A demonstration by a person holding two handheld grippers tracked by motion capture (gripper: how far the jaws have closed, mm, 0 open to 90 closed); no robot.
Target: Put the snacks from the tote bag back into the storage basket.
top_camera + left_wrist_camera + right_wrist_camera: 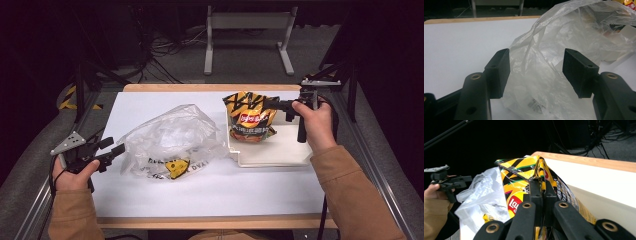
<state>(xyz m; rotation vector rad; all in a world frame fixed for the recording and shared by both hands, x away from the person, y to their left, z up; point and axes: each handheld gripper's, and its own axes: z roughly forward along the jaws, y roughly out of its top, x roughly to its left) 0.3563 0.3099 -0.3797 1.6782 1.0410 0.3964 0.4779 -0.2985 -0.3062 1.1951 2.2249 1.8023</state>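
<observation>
1. The right gripper (276, 104) has its jaws fully closed on the upper edge of the chip bag (250, 118). In the right gripper view, the two pads meet on a fold of the yellow and black foil of the chip bag (524, 176), with no gap visible between them.
2. The chip bag hangs below the right gripper's fingertips, its lower end over the white tray (280, 150). Whether it touches the tray cannot be determined.
3. The left gripper (111, 150) has its jaws partly open. In the left gripper view, the clear plastic bag (564, 50) lies between and beyond the two pads; the left pad (499, 72) is at the film's edge, but a grip cannot be confirmed.
4. The plastic bag (172, 140) lies on the white table surface (210, 190), directly ahead of the left fingertips and just beside the tray.
</observation>
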